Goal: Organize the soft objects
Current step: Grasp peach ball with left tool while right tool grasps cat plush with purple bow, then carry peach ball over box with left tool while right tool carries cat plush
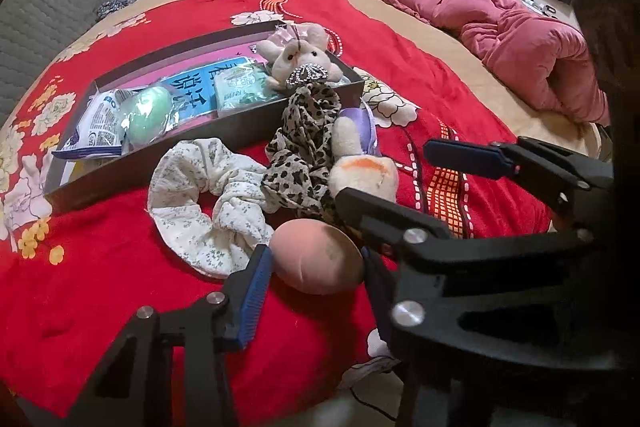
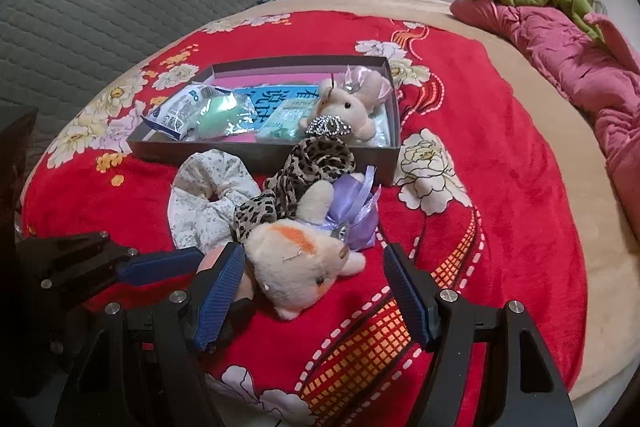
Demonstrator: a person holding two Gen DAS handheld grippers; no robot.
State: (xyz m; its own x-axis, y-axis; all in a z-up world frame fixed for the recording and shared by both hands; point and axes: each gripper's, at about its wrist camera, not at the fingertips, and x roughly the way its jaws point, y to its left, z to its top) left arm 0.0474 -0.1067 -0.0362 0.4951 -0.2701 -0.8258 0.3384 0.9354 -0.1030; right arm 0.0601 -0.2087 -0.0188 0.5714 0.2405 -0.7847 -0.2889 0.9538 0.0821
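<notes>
Your left hand-held gripper [image 1: 316, 279] is open around the sponge [image 1: 316, 257]; your right hand-held gripper [image 2: 316, 291] gapes empty astride the plush [image 2: 300, 267]. Box [image 2: 256, 153] wall just beyond the scrunchies [image 2: 212, 195]; bare blanket [image 2: 500, 187] to the right.

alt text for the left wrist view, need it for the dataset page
The open left gripper straddles a pink egg-shaped sponge on a red floral blanket. Behind it lie a white floral scrunchie, a leopard-print scrunchie and a plush toy, in front of a shallow box holding packets and another plush.
</notes>
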